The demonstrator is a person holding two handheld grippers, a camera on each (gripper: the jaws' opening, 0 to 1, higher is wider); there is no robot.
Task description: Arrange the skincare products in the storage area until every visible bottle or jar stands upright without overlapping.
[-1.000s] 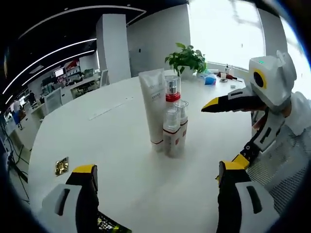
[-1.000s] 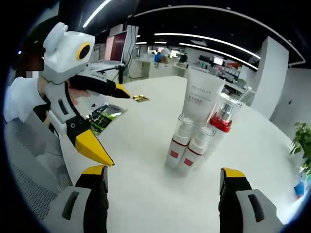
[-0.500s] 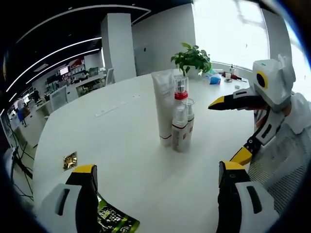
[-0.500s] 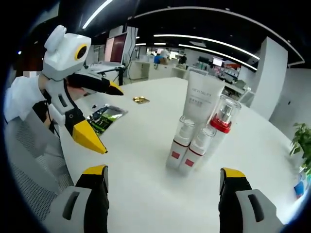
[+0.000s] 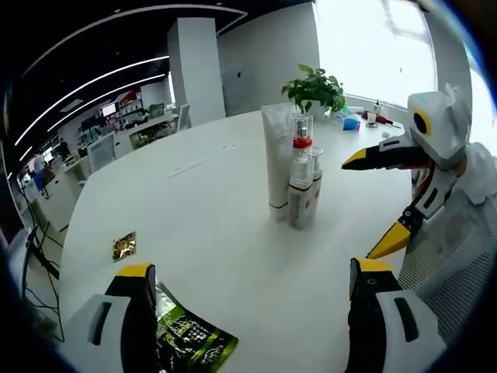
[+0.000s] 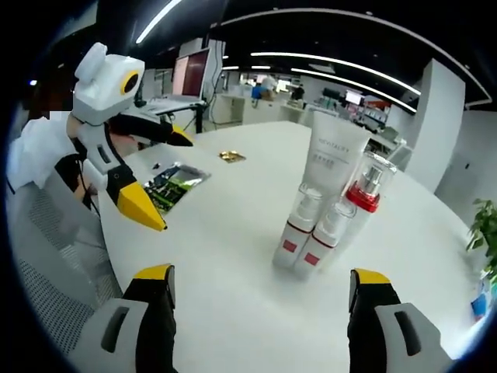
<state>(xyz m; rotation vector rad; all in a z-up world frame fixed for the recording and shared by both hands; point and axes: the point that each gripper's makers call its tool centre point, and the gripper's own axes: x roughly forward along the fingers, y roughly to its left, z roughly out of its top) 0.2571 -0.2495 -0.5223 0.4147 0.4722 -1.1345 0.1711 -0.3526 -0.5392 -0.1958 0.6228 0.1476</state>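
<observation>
Four products stand upright in a tight cluster near the middle of the white table (image 5: 194, 225) — a tall matte tube (image 5: 277, 159), a clear red-collared pump bottle (image 5: 302, 141) and two small clear-capped spray bottles (image 6: 291, 231) (image 6: 324, 237) with red labels. They look arranged already.

The left gripper (image 5: 247, 311) and right gripper (image 6: 262, 311) both hover well back, jaws apart, holding nothing.

The risk, I judge, is a needless nudge: the slim bottles touch, so one tap could topple several on the smooth top. A glossy green sachet (image 6: 172, 184) and a gold packet (image 5: 123, 245) lie apart.
</observation>
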